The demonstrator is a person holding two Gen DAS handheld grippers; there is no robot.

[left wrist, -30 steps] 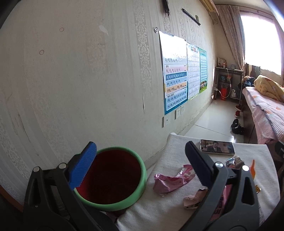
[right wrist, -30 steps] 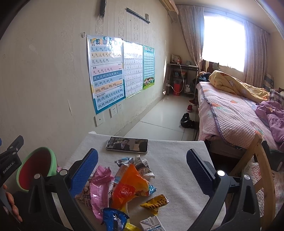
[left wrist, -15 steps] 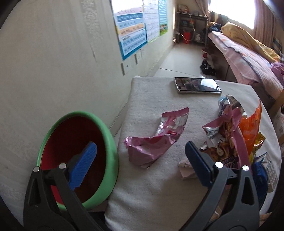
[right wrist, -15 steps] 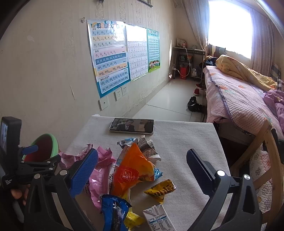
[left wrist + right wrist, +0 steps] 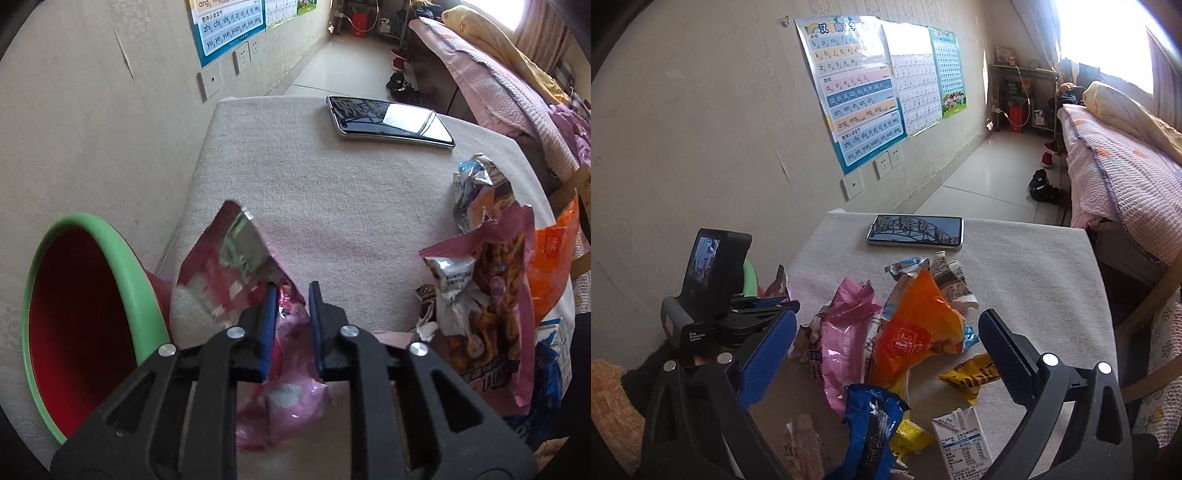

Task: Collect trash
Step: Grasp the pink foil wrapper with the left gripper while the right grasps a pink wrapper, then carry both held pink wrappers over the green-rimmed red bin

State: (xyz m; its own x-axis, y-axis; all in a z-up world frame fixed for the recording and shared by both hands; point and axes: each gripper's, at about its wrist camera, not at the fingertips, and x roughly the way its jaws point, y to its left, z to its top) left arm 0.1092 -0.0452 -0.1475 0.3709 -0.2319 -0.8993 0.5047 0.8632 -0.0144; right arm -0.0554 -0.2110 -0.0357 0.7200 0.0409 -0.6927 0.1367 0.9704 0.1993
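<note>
Clamped between the two blue pads of the left gripper was a crumpled pink foil snack wrapper, its silver-lined mouth standing up beyond the fingertips while its tail hung beneath the black frame. Grip depth looked adequate, with foil filling the narrow gap between the pads. Just beside this wrapper, off the left edge of the table, stood the round red bin with a green rim, its opening tilted toward the camera. For a clean transfer, the wrapper should be lifted clear of the beige towel-covered table before any sideways travel, carried fully over the rim, and released only when its hanging tail is inside the opening; light foil may otherwise catch on the rim. The right gripper hovered with its jaws spread wide and nothing between them, above the remaining heap: an orange crisp bag, a pink packet, a blue wrapper, a yellow wrapper and a small white drink carton. Beyond the heap lay a dark smartphone, which is judged not to be trash.
</note>
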